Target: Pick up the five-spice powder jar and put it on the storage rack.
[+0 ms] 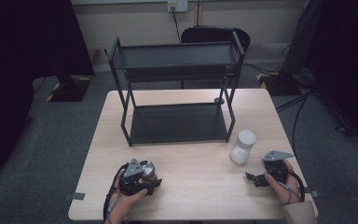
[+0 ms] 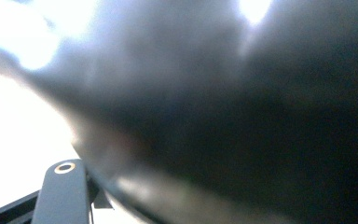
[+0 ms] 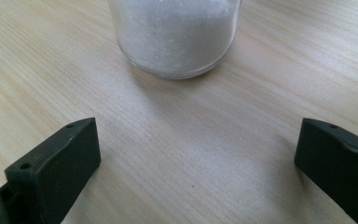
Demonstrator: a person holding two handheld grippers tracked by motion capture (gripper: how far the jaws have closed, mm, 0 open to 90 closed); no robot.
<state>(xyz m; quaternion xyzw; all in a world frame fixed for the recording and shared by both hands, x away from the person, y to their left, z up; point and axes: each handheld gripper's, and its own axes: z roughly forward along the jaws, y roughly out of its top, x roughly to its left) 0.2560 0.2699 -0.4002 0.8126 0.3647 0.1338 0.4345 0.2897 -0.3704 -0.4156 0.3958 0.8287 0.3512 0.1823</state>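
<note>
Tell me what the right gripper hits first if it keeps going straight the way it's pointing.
Most likely the clear jar of white grains. In the right gripper view it stands upright on the table, straight ahead of the open right gripper, with bare wood between it and the fingers. How far off it is cannot be judged.

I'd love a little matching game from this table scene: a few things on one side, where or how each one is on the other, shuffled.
Things:
1. left gripper
2. right gripper
3. white jar
4. black shelf rack

States or places:
a. stands at the far side of the table
b. shut on a shiny metal object
c. jaws wide open, nothing between them
d. upright on the table, just ahead of open jaws

Pairs: 1-b, 2-c, 3-d, 4-a
</note>
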